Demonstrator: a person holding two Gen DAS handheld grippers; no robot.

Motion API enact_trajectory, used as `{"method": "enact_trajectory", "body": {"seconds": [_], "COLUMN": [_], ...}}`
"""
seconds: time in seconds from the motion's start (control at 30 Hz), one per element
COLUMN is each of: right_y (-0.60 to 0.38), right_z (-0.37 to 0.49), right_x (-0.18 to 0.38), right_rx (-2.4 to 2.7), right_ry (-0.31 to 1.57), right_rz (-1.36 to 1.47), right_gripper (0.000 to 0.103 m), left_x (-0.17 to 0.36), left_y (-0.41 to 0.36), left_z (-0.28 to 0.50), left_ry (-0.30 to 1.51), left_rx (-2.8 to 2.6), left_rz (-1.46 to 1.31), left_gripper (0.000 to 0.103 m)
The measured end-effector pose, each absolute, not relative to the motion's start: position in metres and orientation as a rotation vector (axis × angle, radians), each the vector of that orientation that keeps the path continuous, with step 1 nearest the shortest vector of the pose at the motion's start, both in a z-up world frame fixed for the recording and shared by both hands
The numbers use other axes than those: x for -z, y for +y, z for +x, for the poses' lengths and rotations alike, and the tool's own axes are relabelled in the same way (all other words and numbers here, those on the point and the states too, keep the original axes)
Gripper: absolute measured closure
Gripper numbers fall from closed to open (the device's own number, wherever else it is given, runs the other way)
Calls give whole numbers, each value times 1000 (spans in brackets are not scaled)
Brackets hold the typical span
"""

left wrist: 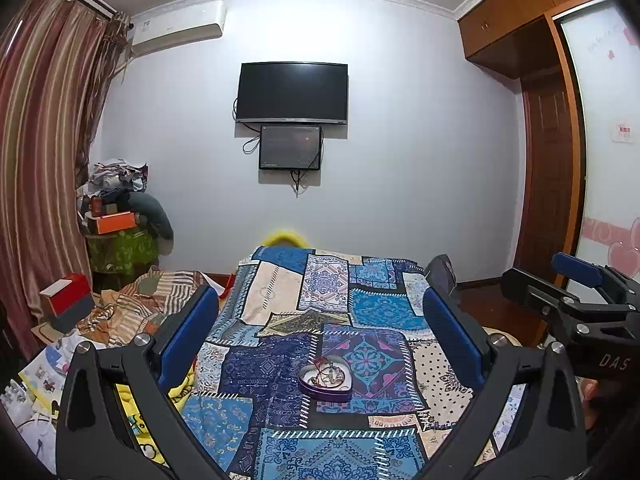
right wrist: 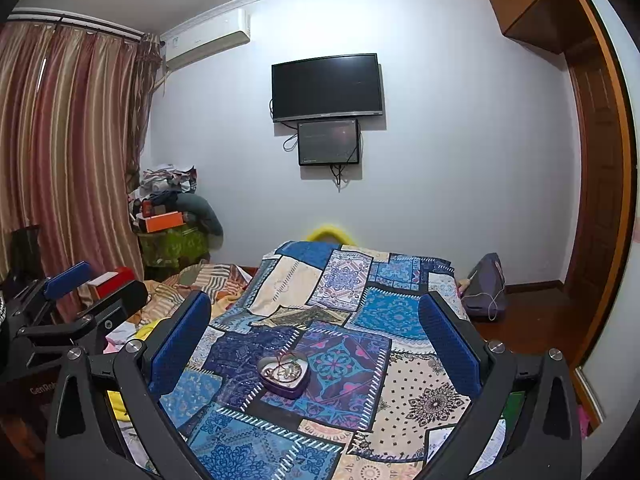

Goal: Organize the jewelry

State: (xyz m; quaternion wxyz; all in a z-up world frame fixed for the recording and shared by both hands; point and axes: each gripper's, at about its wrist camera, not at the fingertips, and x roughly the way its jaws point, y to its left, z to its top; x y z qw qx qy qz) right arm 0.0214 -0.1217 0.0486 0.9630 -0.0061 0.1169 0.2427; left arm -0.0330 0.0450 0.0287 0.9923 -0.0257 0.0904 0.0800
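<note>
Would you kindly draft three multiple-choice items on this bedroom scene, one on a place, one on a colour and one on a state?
1. Where does the heart-shaped tin stand?
A. on the patchwork cloth between the gripper fingers
B. on the red box at the left
C. on the wardrobe shelf

2. What colour are the pads on the left gripper fingers?
A. red
B. blue
C. yellow

3. In what state are the left gripper and the right gripper?
A. both shut on a necklace
B. one shut on the tin
C. both open and holding nothing

Answers: 1 A, the tin sits on the cloth in both wrist views. 2 B, the pads on each finger are blue. 3 C, in each view the fingers stand wide apart with only cloth and tin between them.
</note>
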Motion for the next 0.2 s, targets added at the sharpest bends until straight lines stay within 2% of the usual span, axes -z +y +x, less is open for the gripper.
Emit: {"method": "enact_trajectory", "body": {"seconds": [0.2], "right_y": [-121], "right_z": [21], "right_x": [-47], "right_rx": [-493], "right_ry": [243], "right_rz": [-12], "right_gripper": [0], "left_x": [-27], "left_y": [46], "left_z": [-31], "left_ry": [184], "left_rx": [-164], "left_rz": [-58], "left_gripper": [1]}}
